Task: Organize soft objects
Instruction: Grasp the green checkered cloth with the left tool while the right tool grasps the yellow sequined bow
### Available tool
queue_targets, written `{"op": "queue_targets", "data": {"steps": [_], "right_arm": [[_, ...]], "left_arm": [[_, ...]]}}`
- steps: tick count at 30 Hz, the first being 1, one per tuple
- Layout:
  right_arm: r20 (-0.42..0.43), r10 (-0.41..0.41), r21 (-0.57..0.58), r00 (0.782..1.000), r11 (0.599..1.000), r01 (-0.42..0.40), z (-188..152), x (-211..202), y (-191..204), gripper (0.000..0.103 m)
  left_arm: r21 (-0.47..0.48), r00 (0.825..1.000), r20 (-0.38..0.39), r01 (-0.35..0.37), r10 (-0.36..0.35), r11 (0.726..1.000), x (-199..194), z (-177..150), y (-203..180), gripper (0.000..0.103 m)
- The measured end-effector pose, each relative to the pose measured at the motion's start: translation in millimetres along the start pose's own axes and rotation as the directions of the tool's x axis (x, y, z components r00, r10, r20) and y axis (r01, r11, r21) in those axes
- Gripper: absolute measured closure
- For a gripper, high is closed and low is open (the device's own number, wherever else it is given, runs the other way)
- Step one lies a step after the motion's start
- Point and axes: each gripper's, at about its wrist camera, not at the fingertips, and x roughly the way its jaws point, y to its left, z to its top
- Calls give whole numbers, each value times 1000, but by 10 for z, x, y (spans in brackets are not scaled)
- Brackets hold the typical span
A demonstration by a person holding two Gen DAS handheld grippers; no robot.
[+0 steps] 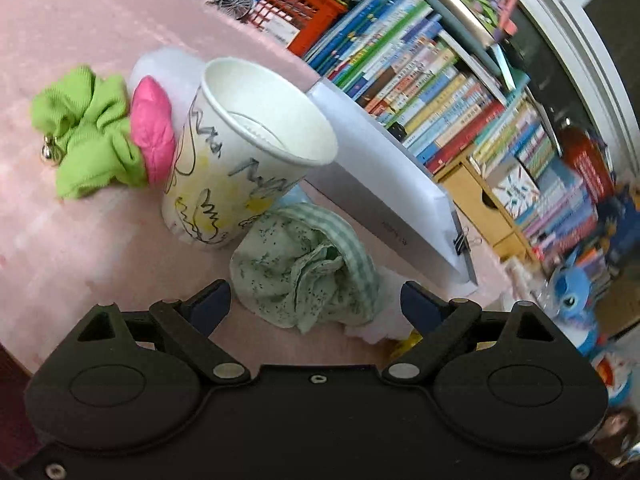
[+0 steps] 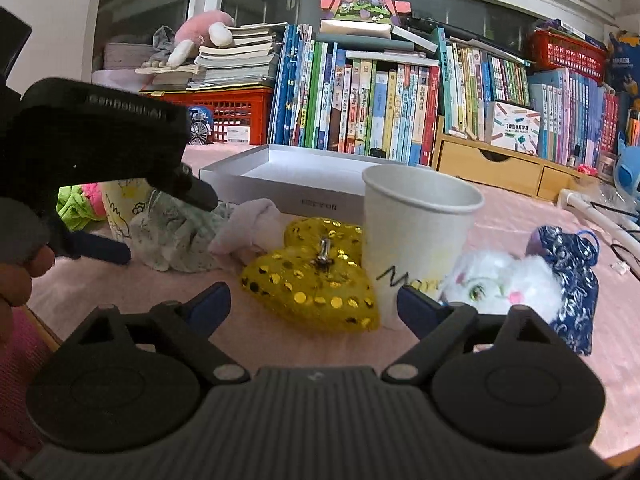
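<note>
**Pink cloth table, soft things all loose, sorting barely begun**

We see nothing put away so far. On the pink tablecloth [image 1: 72, 240] the soft items lie scattered around two paper cups and a shallow white box.

Left-wrist view: left gripper [image 1: 316, 300] has jaws spread wide and nothing between the pads; a crumpled green floral cloth [image 1: 296, 276] sits just ahead, between the fingertips but untouched as far as we can tell. Behind it stands the scribbled paper cup [image 1: 248, 148], and it looks empty inside. Far left of that cup lie a lime green scrunchie [image 1: 88, 128] and a pink scrunchie [image 1: 154, 132], touching each other, the pink one against the cup.

Right-wrist view: right gripper [image 2: 312, 304] is also wide open and holds nothing. Near it sits a gold sequin heart [image 2: 312, 284], touching the plain white cup [image 2: 416, 232], whose inside we cannot see. Right of that cup are a white fluffy toy [image 2: 508, 284] and a dark blue pouch [image 2: 568, 276], side by side. A pale pink cloth [image 2: 248, 232] lies left of the heart. The white box [image 2: 288, 176] at the far side looks empty from what shows.

Our read: every soft item remains to be placed; the floral cloth looks like the left's first pick, the heart the right's.
</note>
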Motion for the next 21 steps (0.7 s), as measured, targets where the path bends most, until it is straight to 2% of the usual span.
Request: {"op": "queue_targets", "data": {"steps": [3,6,11,13,16,21], "right_arm": [[-3,3,-4,1000,1000,-3,-1,22,26,9],[-17,2,-16,1000,1000,-2,-21,46,58,14],[-22,-22,1,1000,1000,22,-22,60,37,29],[-20,-18,1,1000,1000,18,-21,55,38,34],[-12,-18,-15,1000,1000,18,-29,41,64,40],[18,-22,-21,1000,1000,23,-26,-14,69,45]], "left_arm": [[-21,1000,9,2,-1,1000,44,25,0,12],[-31,1000,4,-6,6,999,97,39,-12,15],[-9,999,6,-50,50,999,97,13,-44,55],[5,999,0,-39,39,999,82,-15,-44,78],[64,999,16,-37,37,997,26,-72,-112,85],[171,998,50,-42,34,984,-139,-166,-220,87]]}}
